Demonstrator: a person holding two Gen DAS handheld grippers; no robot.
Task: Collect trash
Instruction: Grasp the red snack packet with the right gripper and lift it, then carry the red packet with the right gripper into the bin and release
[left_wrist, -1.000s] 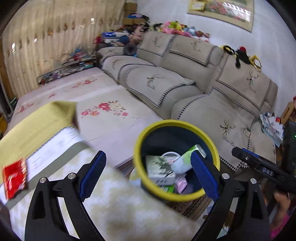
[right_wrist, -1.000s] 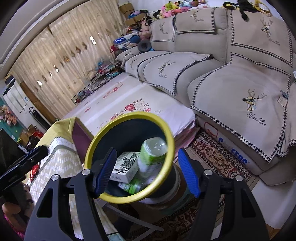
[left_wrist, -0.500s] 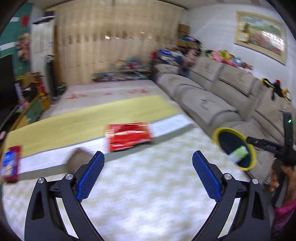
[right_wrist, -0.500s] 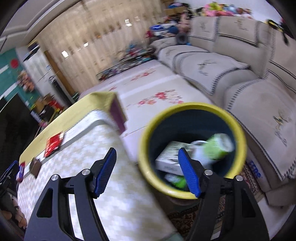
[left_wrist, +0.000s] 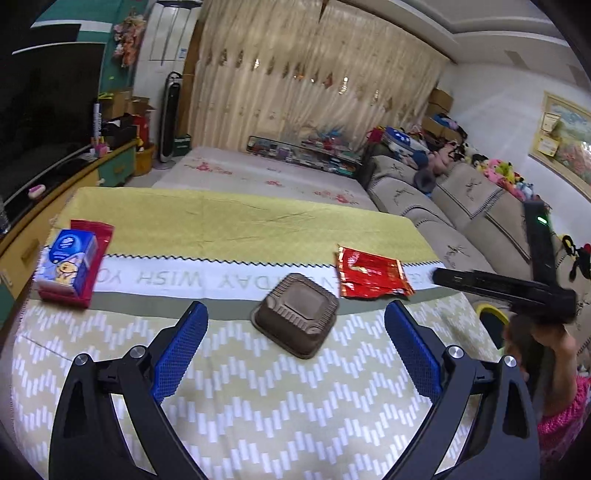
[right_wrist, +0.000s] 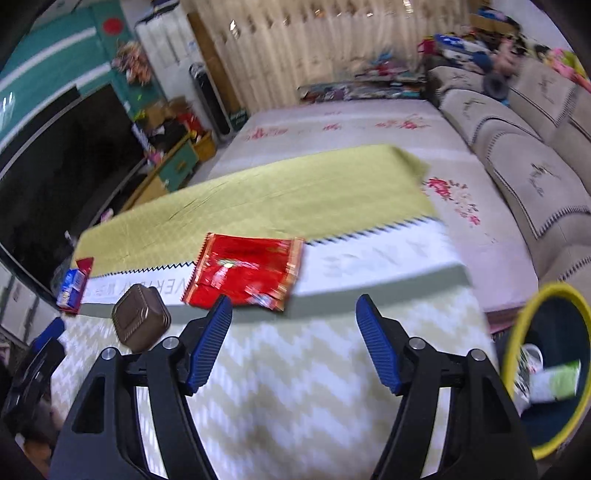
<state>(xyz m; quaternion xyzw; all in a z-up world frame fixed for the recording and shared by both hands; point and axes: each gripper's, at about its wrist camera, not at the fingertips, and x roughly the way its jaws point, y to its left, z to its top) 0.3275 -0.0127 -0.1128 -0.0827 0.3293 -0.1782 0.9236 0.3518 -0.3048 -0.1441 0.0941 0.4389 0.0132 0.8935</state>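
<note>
**Both jaws wide, empty, over table**

Left gripper (left_wrist: 295, 347) spread above brown tray (left_wrist: 295, 319), not touching. Right gripper (right_wrist: 293, 341) spread just short of red wrapper (right_wrist: 243, 275). Blue tissue pack (left_wrist: 68, 264) far left of tray. Yellow-rimmed bin (right_wrist: 546, 369) right, off table edge, trash inside.

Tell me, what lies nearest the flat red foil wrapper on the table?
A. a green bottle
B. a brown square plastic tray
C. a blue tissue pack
B: the brown square plastic tray sits beside the flat red foil wrapper; the blue tissue pack lies at the table's far end.
</note>
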